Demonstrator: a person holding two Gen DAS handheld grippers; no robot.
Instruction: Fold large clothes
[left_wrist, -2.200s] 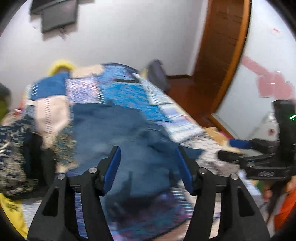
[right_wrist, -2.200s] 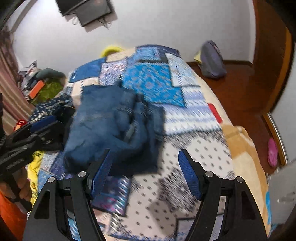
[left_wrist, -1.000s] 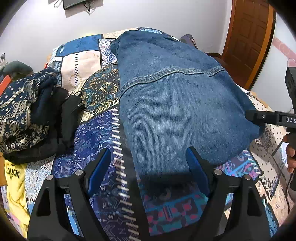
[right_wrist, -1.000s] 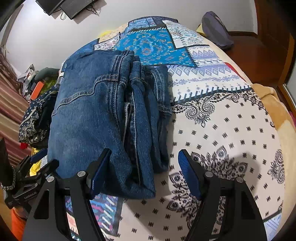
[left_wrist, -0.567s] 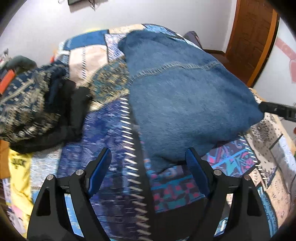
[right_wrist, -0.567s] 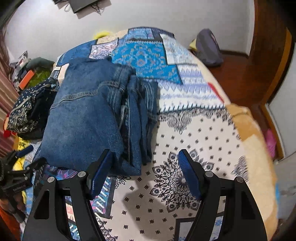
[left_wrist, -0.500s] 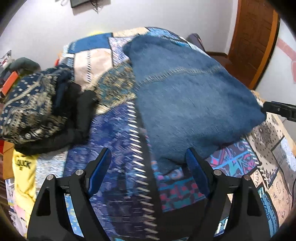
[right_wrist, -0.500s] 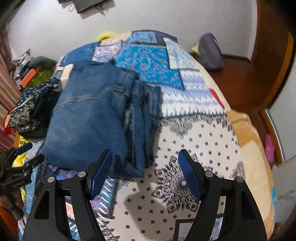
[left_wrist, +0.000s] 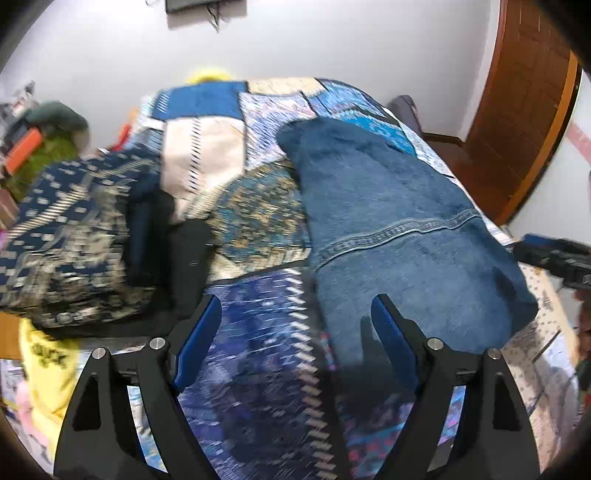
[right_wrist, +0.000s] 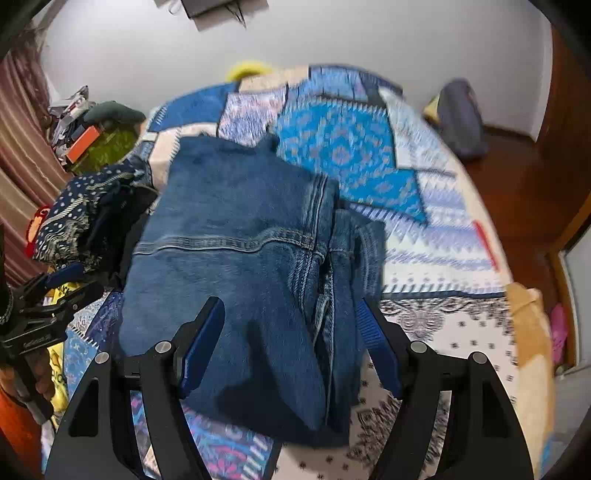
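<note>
My left gripper is released, its blue pads wide apart with nothing between them, and it hangs above the patchwork bedspread, just beside the left edge of the folded jeans. My right gripper is also released and empty; it hangs over the near end of the same jeans, and I see no contact with the denim. The jeans lie folded in a thick bundle in the middle of the bed, with the stitched seam across the top layer and the other layers stacked along the right side. Compared with one second ago, both cameras have pulled back and up: the jeans look smaller and farther, more of the white wall shows, and the picture is blurred from motion. The jeans themselves keep the same place and the same fold as before. In the right wrist view the left gripper shows at the left border, beside a pile of dark patterned clothes. In the left wrist view this pile lies left of the jeans, apart from them, and a yellow garment lies near it at the edge. The wooden door stands at the right.
</note>
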